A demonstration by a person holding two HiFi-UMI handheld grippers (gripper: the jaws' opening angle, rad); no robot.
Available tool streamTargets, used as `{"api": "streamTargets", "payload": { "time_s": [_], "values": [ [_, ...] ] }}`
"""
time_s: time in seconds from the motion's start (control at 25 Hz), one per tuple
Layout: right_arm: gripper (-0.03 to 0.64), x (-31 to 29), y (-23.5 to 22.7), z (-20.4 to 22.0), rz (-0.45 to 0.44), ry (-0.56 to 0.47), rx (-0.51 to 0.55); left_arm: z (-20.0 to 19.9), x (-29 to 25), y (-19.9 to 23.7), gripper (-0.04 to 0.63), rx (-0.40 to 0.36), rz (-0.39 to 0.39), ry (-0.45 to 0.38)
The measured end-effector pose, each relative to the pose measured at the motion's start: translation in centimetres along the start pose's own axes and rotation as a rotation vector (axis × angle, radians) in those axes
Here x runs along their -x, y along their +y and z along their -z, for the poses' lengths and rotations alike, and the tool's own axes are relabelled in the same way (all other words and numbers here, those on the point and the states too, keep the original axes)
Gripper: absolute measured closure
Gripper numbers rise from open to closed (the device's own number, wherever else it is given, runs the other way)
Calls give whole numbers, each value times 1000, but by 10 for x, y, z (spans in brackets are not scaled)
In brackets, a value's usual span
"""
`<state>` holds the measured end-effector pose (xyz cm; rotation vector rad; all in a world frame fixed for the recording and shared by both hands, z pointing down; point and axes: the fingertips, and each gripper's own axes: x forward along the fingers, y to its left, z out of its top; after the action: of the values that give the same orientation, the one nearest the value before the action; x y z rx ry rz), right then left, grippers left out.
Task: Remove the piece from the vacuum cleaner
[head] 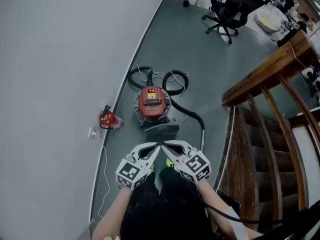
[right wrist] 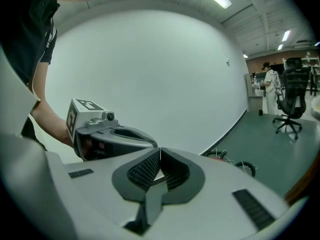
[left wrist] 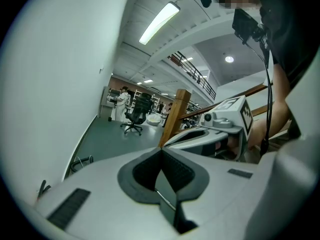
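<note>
A red vacuum cleaner (head: 151,102) stands on the grey floor near the wall, with a black hose (head: 172,84) looped behind it and running off to the right; a grey piece (head: 161,129) lies at its front. Both grippers hang well short of it, close to the person's body, tips almost touching each other. The left gripper (head: 159,146) is shut with nothing in it, as its own view (left wrist: 161,151) shows. The right gripper (head: 163,145) is shut and empty as well (right wrist: 160,151). In the right gripper view, a bit of the red vacuum cleaner (right wrist: 216,157) and hose peeks over the jaw.
A red fire extinguisher (head: 107,119) stands against the white wall (head: 55,84). A wooden staircase and railing (head: 265,134) fill the right side. A black office chair (head: 227,9) stands far back. A thin white cable (head: 106,174) runs along the wall's foot.
</note>
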<state>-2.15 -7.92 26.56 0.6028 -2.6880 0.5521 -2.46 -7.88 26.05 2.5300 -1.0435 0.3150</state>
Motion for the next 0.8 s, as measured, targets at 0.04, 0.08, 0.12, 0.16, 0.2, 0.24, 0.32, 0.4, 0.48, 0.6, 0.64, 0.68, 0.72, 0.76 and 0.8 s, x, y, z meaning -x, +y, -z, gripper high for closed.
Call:
{"api": "streamTargets", "payload": {
  "time_s": [0.04, 0.08, 0.12, 0.16, 0.2, 0.24, 0.32, 0.4, 0.48, 0.6, 0.64, 0.68, 0.72, 0.76, 0.8],
  "values": [
    [601, -2, -3, 3, -8, 3, -1, 2, -3, 2, 587, 3, -12, 0],
    [601, -5, -6, 5, -16, 7, -1, 5, -5, 6, 586, 7, -22, -1],
    [601, -8, -9, 6, -22, 12, 2, 7, -8, 9, 586, 10, -31, -3],
    [601, -10, -13, 8, -26, 17, 6, 9, -11, 11, 586, 12, -38, -5],
    [601, -11, -17, 10, -29, 22, 10, 10, -15, 13, 586, 13, -43, -6],
    [601, -13, -20, 11, -31, 27, 13, 11, -18, 15, 586, 17, -46, -7],
    [601, -16, -26, 14, -35, 33, 12, 15, -23, 19, 586, 25, -50, -5],
    [601, -18, -33, 21, -34, 47, 16, 20, -29, 21, 586, 25, -50, 4],
    [601, -21, -41, 28, -31, 61, 21, 26, -37, 25, 586, 21, -46, 14],
    [601, -29, -54, 37, -35, 74, 20, 36, -51, 34, 586, 23, -45, 23],
    [601, -31, -57, 43, -36, 79, 19, 40, -55, 36, 586, 23, -46, 26],
    [601, -32, -61, 48, -38, 84, 18, 44, -59, 37, 586, 24, -45, 29],
    [601, -34, -65, 53, -40, 89, 18, 49, -64, 39, 586, 24, -44, 31],
    [600, -36, -69, 59, -42, 95, 17, 53, -69, 40, 586, 24, -42, 34],
    [600, -37, -72, 65, -44, 103, 15, 58, -72, 41, 586, 26, -40, 38]
  ]
}}
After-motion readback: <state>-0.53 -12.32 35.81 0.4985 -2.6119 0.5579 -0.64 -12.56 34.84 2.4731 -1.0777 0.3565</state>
